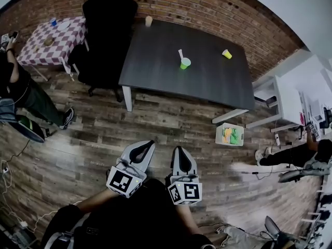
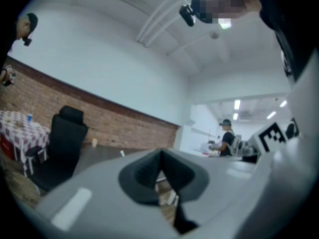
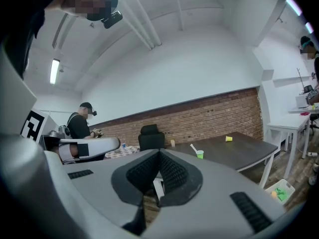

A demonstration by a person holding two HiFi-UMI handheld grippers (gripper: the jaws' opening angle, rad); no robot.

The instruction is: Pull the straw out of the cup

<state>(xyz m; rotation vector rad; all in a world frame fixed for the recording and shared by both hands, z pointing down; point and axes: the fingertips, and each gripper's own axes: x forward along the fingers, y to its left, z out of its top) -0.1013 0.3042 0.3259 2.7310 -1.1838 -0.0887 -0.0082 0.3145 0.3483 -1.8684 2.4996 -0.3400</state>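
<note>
We have not yet started on the task proper. The green cup (image 1: 185, 64) stands near the middle of the dark table (image 1: 155, 71). The white straw (image 1: 180, 54) sits in it and leans out over the rim, up and to the left as the head view shows it. Nothing touches either of them.

Both tools are well apart from the table. The left gripper (image 1: 149, 144) and the right gripper (image 1: 178, 150) hang low in front of our body, side by side over the wooden floor (image 1: 93, 134), pointing toward the table. In each gripper's own view the jaws are pressed together at the tips with nothing between them, so both are narrow and empty. The right gripper view shows the cup and straw far ahead on the table top.

A yellow cup (image 1: 226, 54) lies on its side toward the right end of the table. A pale cup (image 1: 149, 21) stands at the far edge, and a black chair (image 1: 106, 30) sits at the left end. All of these are well clear of the green cup.

As we judge it, the whole task is left to do. We must step up to the table and spread the jaws. We likely steady the cup with one gripper, since a light cup may tip or lift with the straw. Then we pinch the straw with the other and draw it up until it clears the rim.
</note>
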